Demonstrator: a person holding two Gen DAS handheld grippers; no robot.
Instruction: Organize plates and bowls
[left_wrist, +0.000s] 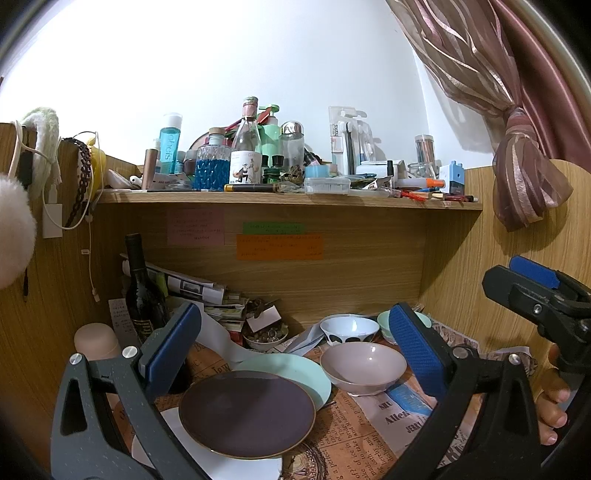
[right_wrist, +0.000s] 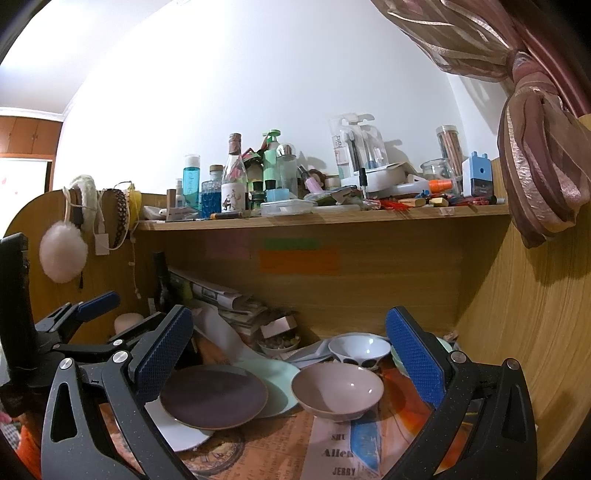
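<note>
My left gripper (left_wrist: 291, 350) is spread wide, holding nothing, hovering above the dishes on the newspaper-covered desk (left_wrist: 351, 435). Going left to right: a white plate (left_wrist: 221, 467) at the bottom, a dark plate (left_wrist: 246, 413) stacked on it, and a mint plate (left_wrist: 295, 369) tucked under the dark plate's far edge. All three look like glazed ceramic, so I judge them stiff, heavy-ish, slippery and breakable. They are flat, so the only hold is the rim, one finger over and one under; the dark plate's near rim overhangs the white plate and looks easiest to reach.

Just right of the plates sits the pink bowl (left_wrist: 364, 365), upright and empty. Behind it is a white bowl with black spots (left_wrist: 349, 328), and a mint bowl (left_wrist: 384, 325) is partly hidden by my right-hand finger (left_wrist: 417, 354). The bowls should be lighter; I'd pinch through the wall at the rim, one finger inside and one outside (smooth glaze, so grip firmly but not hard).

My right gripper (right_wrist: 290, 365) is also wide open and empty, roughly over the pink bowl and the dark plate in its own view. Nothing is touched yet. The small dish of bits (left_wrist: 265, 338) further back looks like clutter, not my job, I think.
</note>
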